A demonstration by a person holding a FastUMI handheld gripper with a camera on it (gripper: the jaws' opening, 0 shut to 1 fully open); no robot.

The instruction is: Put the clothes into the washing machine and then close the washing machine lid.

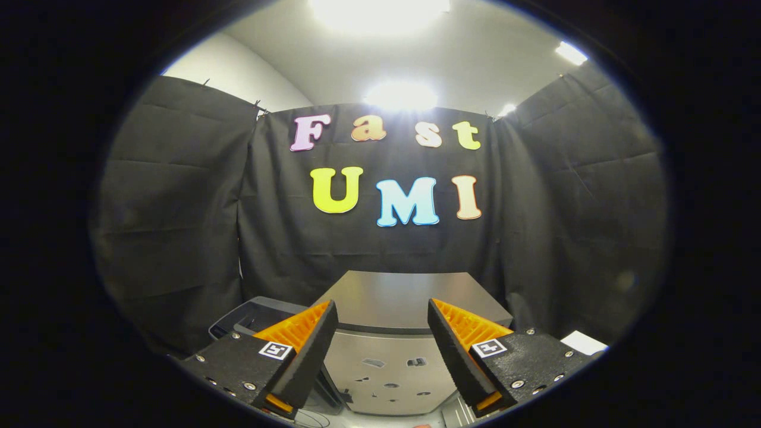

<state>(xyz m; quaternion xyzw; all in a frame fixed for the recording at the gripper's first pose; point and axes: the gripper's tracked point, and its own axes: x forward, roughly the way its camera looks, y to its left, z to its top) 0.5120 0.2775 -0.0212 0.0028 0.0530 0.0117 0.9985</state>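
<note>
The washing machine (404,297) is a grey metallic box standing against the black cloth wall, straight ahead of and between my fingers. Its flat grey top faces up, and below it the front panel (386,368) carries a few small dark marks. My gripper (381,303) is open, its fingers spread wide, with nothing between them. It hovers in front of the machine and is not touching it. A dark bin (250,315) stands left of the machine, partly hidden behind the left finger (303,339); I cannot make out what is in it.
Black cloth walls close the booth on the left, back and right. A small white flat object (582,342) lies to the right, beyond the right finger. Bright ceiling lights glare overhead.
</note>
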